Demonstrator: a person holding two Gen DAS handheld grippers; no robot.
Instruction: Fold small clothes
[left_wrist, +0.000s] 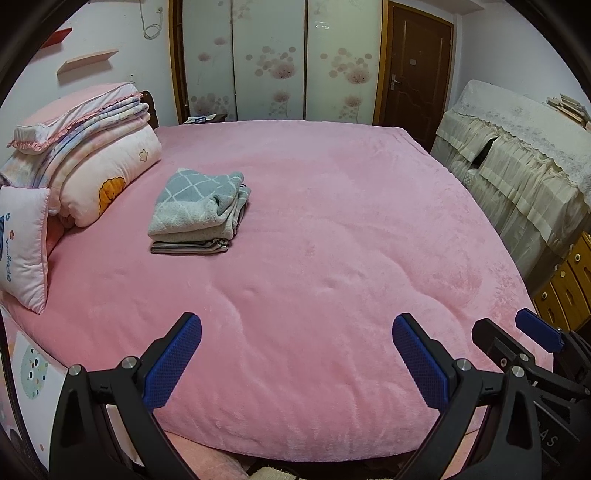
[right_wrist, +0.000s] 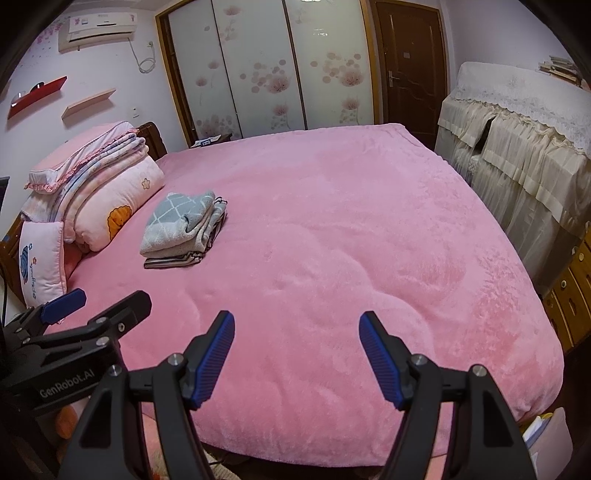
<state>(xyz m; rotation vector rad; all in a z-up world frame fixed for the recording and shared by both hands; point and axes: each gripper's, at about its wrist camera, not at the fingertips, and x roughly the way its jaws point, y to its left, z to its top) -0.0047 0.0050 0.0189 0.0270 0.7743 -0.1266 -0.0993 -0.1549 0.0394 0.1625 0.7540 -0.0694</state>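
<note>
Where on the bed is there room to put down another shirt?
The pink blanket is bare from the folded clothes stack across to the edge by the lace-covered furniture, and forward to both hand-held grippers. It is crowded only at the left, where the quilts and pillows sit beside the stack.

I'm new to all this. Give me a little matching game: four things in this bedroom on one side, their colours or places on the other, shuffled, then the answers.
Things:
1. folded clothes
2. bed cover
3. door
4. left claw

Descriptions:
A. dark brown, at the far wall
B. pink, spread across the whole bed
C. open, with blue pads, nothing between them
D. grey and white, stacked near the pillows

Pairs: 1-D, 2-B, 3-A, 4-C
</note>
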